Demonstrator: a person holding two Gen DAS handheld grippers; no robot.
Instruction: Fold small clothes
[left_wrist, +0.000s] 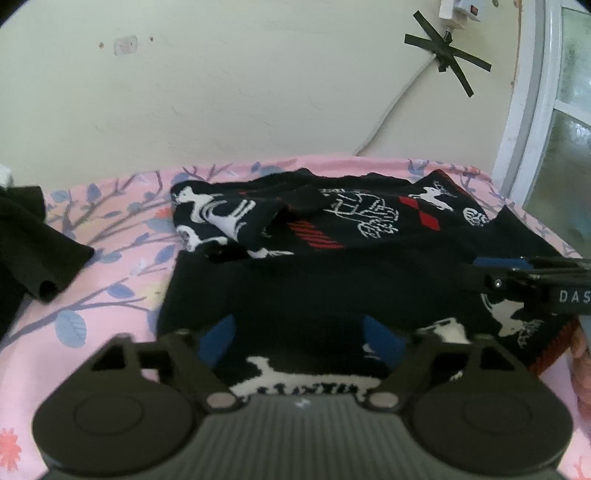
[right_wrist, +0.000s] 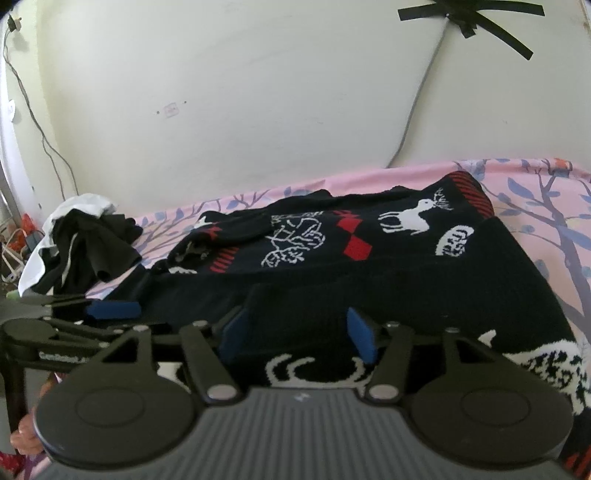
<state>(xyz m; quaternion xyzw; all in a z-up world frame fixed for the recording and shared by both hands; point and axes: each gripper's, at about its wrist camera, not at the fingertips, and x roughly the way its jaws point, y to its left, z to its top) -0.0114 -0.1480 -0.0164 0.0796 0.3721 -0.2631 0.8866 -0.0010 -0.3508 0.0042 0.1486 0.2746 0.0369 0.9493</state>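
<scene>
A black knitted sweater (left_wrist: 369, 258) (right_wrist: 369, 273) with white deer and red diamonds lies spread on the pink bedsheet (left_wrist: 110, 295), its plain black near part folded over the patterned part. My left gripper (left_wrist: 301, 339) hovers low over the sweater's near edge; its blue pads (left_wrist: 218, 339) stand wide apart and press on nothing. My right gripper (right_wrist: 298, 332) is over the near edge further right, with its blue pads (right_wrist: 360, 336) apart and the flat knit lying between them, not pinched. Each gripper also shows in the other view: right gripper (left_wrist: 517, 277), left gripper (right_wrist: 110, 310).
A heap of dark and white garments (right_wrist: 81, 247) (left_wrist: 26, 240) lies on the sheet to the left. The cream wall behind carries a cable and a cross of black tape (left_wrist: 447, 51). A window frame (left_wrist: 532, 110) stands at the right. A person's hand (right_wrist: 27, 439) holds the left gripper.
</scene>
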